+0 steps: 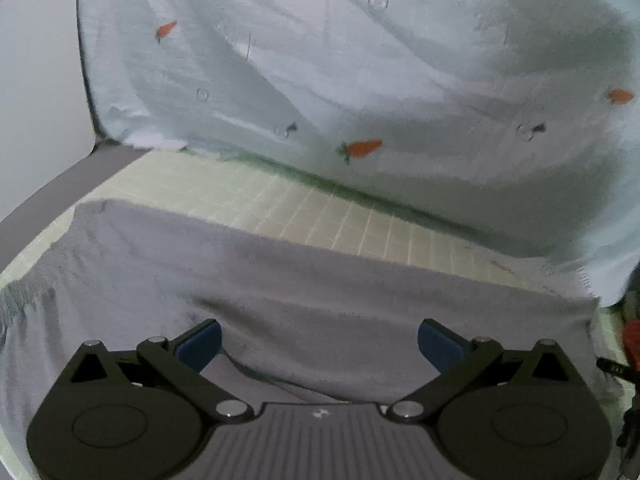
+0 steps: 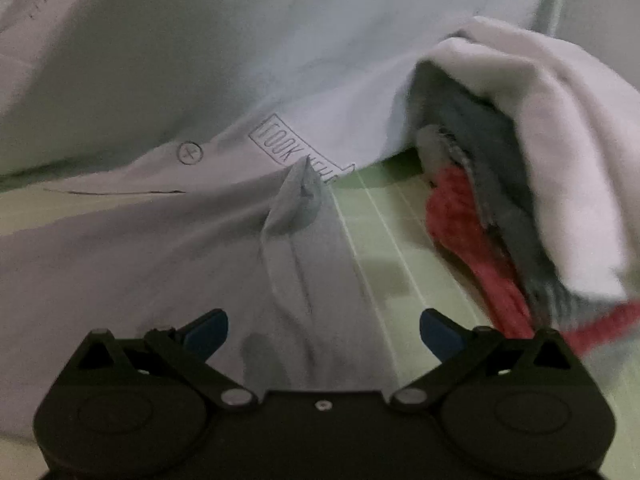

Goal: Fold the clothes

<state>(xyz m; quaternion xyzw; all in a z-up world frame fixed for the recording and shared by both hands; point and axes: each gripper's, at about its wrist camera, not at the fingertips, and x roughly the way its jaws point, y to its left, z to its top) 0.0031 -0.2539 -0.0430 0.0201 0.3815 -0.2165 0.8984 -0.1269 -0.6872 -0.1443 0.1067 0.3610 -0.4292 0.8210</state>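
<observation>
**Both tongs spread over cloth on the gridded mat**

A pale blue garment printed with small orange carrots (image 1: 360, 60) rises like a wall across the far side of the left wrist view. In front of it lies a pale green cutting mat with a white grid (image 1: 320, 216) on the desk, and nearer still a flat grey cloth (image 1: 280, 288). The left tongs (image 1: 319, 342) hover over that grey cloth, spread wide, holding nothing.

In the right wrist view a light grey shirt with a boxed printed label (image 2: 140, 248) lies on the mat, a small peak of fabric (image 2: 298, 196) standing up. To its right sits a pile of white, grey and red knitted cloths (image 2: 500, 168). The right tongs (image 2: 324, 332) are spread, empty.
</observation>
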